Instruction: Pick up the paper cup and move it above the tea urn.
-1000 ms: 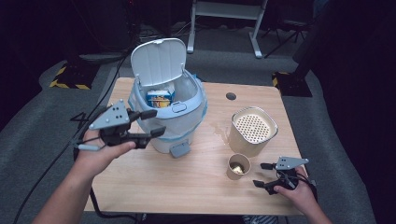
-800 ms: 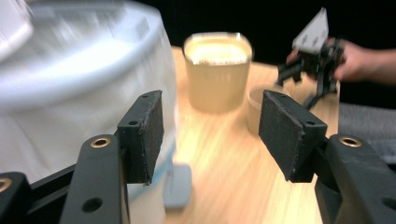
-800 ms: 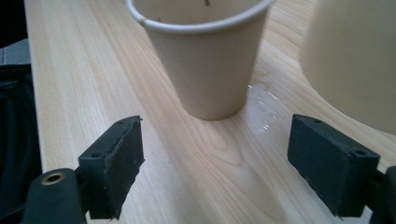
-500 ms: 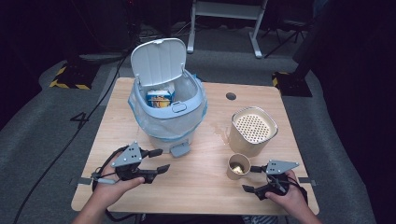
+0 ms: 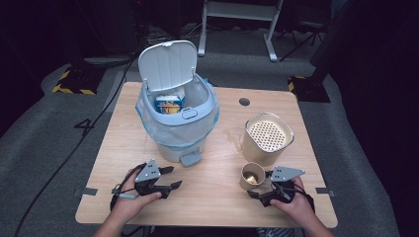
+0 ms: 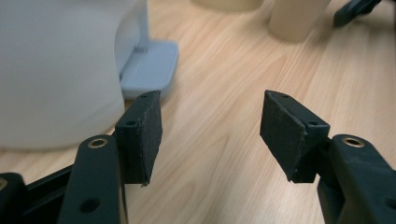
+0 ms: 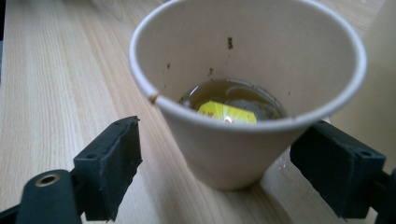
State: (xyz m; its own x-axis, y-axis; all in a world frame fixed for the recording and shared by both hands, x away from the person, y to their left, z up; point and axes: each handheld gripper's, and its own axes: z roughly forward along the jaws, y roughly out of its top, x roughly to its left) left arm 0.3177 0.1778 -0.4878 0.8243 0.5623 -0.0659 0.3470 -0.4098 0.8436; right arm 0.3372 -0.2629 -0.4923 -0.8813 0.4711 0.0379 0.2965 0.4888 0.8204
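**Right gripper lined up on the paper cup, grasp not yet made**

The right gripper (image 5: 261, 193) sits low at the near right of the table (image 5: 217, 207), its jaws spread wide to either side of the paper cup (image 7: 247, 88); in the right gripper view both pads stand clear of the cup wall, the cup between them. My reading is that the step in hand is the approach to a grasp. Next comes a gentle closing on the thin wall, keeping the cup upright, since a hard squeeze or a tilt would likely spill it.

The cup holds a shallow pool of brownish liquid with a yellow-tagged tea bag (image 7: 227, 113) lying in it, and dark specks on the inner wall. Just behind it stands a tan canister (image 5: 267, 138) topped by a perforated insert. The lidded bin (image 5: 177, 123), lid up and lined with a bag, holds a blue-and-yellow carton (image 5: 168, 104).

The left gripper (image 6: 210, 126) rests near the bin's pedal (image 6: 148, 63), jaws wide and holding nothing.
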